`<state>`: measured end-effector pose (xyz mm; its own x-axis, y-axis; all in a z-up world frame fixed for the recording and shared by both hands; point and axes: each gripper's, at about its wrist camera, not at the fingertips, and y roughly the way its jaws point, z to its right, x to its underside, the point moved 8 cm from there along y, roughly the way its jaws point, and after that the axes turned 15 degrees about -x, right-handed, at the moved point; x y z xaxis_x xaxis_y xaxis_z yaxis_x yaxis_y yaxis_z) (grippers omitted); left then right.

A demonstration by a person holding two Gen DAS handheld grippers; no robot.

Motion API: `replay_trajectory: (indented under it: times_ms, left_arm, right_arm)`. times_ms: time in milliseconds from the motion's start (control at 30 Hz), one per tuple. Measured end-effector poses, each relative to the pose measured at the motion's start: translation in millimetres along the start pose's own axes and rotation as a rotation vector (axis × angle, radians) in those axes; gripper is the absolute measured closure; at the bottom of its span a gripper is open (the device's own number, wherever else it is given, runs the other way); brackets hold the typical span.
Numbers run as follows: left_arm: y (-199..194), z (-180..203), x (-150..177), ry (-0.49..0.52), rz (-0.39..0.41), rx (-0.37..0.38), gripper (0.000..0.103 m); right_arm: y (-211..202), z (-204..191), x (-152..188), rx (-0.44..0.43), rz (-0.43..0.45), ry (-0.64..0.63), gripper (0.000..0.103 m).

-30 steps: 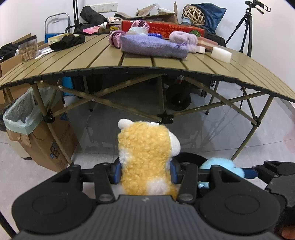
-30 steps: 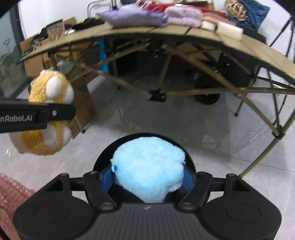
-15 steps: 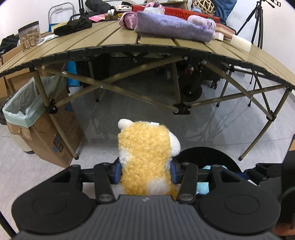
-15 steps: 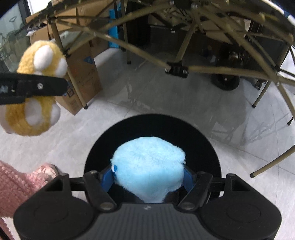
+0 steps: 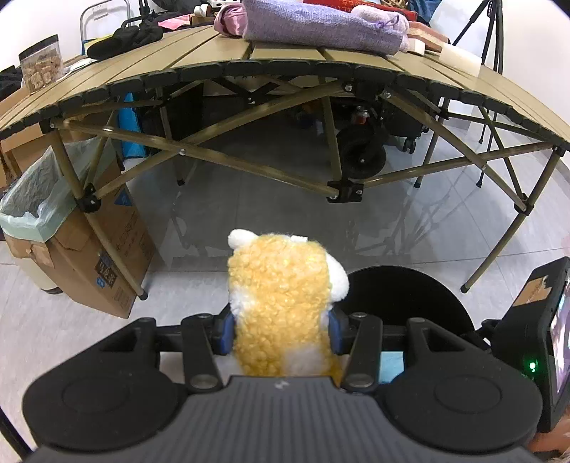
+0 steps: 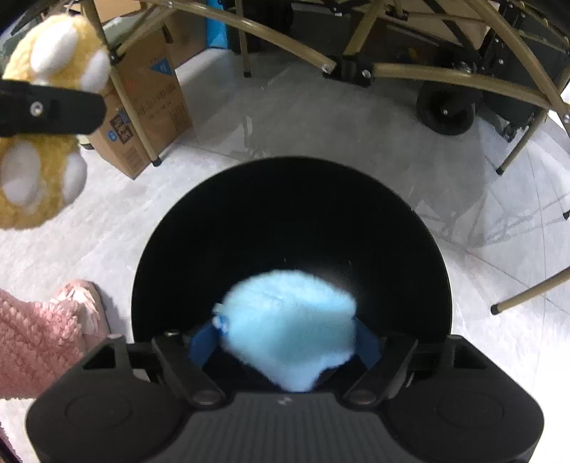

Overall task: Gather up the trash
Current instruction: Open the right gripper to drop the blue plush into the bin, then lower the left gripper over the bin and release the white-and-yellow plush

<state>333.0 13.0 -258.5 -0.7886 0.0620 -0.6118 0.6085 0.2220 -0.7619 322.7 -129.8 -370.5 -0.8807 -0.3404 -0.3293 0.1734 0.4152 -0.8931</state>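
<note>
Above the round black bin (image 6: 292, 228) on the pale tiled floor, the right gripper (image 6: 288, 342) points down into the dark opening. Its blue pads (image 6: 201, 342) stand spread, with a visible gap on each side of the light blue plush ball (image 6: 290, 320); the ball is blurred, and whether either pad touches it cannot be told. The ball sits over the near part of the bin's mouth, roundish, with no clear long axis.

To the left of the bin, the left gripper (image 5: 281, 329) has its jaws closed firmly on the yellow-and-white plush toy (image 5: 285, 302), pinched at its middle. The toy stands upright between the fingers, long axis running away from the camera, white ear (image 5: 239, 239) at the far end; in the right wrist view its white paws (image 6: 16, 174) face the bin.

Beyond the bin stands a folding slatted table (image 5: 292, 69), its crossed olive legs (image 5: 249, 167) and black joint (image 5: 343, 190) between the bin and a black wheeled cart (image 5: 359, 156). Left of the bin, a cardboard box (image 5: 107, 256) leans by a table leg, with a bag-lined waste bin (image 5: 25, 210) beside it. On the table lie a folded purple cloth (image 5: 320, 25) and a clear jar (image 5: 39, 69). A pink fluffy slipper (image 6: 46, 327) rests just left of the bin.
</note>
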Motion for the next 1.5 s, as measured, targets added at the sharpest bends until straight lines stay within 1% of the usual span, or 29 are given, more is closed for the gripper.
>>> replay_trajectory:
  times_ms: [33, 67, 100, 133, 167, 467, 833, 933, 1100, 1300, 1500]
  left_arm:
    - [0.2, -0.7, -0.4, -0.002, 0.001, 0.0, 0.055]
    - [0.1, -1.1, -0.7, -0.003, 0.001, 0.0, 0.055]
    - [0.3, -1.2, -1.0, -0.005, 0.001, 0.0, 0.055]
    - [0.6, -1.5, -1.1, -0.006, 0.0, 0.0, 0.055]
    - [0.8, -1.4, -1.4, -0.007, 0.0, 0.0, 0.055]
    - [-1.6, 2.8, -2.2, 0.008, 0.015, 0.004, 0.055]
    - [-1.6, 10.9, -3.1, 0.033, 0.017, 0.019, 0.055]
    - [-1.1, 16.7, -5.1, 0.044, 0.013, 0.034, 0.055]
    - [1.9, 34.1, -8.9, 0.067, -0.02, 0.082, 0.055]
    - [6.7, 55.2, -7.8, 0.1, -0.044, 0.103, 0.055]
    - [11.2, 72.3, -5.4, 0.132, -0.052, 0.104, 0.055]
  right_arm:
    - [-0.4, 0.6, 0.5, 0.001, -0.004, 0.008, 0.017]
    - [-1.1, 1.1, 2.1, 0.001, -0.007, 0.016, 0.012]
    - [-1.9, 1.9, 2.7, 0.002, -0.012, 0.023, 0.005]
    - [-3.1, 2.0, 3.9, 0.003, -0.018, 0.03, 0.001]
    - [-4.1, 1.8, 4.4, 0.002, -0.019, 0.032, 0.0]
    - [-13.9, -2.2, 6.0, -0.014, -0.011, 0.026, 0.0]
    - [-27.0, 4.1, 7.0, 0.001, 0.008, 0.037, 0.0]
    - [-34.8, 7.2, 8.9, 0.012, 0.019, 0.044, 0.0]
    - [-50.1, 14.3, 13.7, 0.03, 0.043, 0.051, 0.0]
    - [-65.5, 27.3, 22.8, 0.056, 0.059, 0.052, 0.0]
    - [-78.1, 39.0, 31.2, 0.075, 0.07, 0.057, 0.0]
